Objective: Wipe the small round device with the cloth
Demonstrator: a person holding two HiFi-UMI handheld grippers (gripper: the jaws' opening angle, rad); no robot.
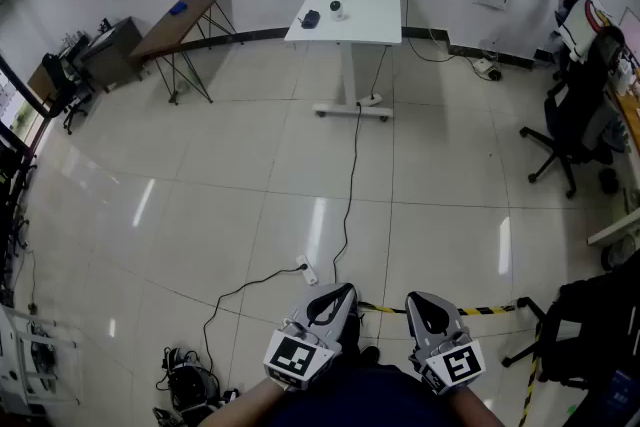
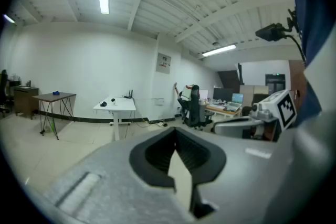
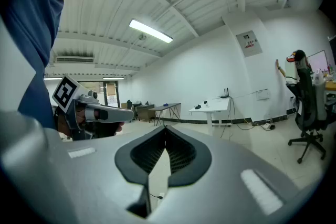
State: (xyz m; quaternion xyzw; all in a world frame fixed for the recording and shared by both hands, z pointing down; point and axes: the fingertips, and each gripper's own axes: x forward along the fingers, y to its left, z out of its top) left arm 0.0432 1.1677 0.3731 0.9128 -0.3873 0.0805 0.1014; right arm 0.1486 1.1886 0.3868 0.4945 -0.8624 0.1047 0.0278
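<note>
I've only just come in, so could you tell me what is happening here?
A person stands on the tiled floor holding a tool in each hand, close to the body. The left tool and right tool are both shut and empty. The white desk, with a few small items on it, is across the room and far out of reach, so no wiping is under way.

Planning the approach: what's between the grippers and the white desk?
Head view: bare tiled floor, a black cable running to the desk base, a white power strip by its near end.
</note>
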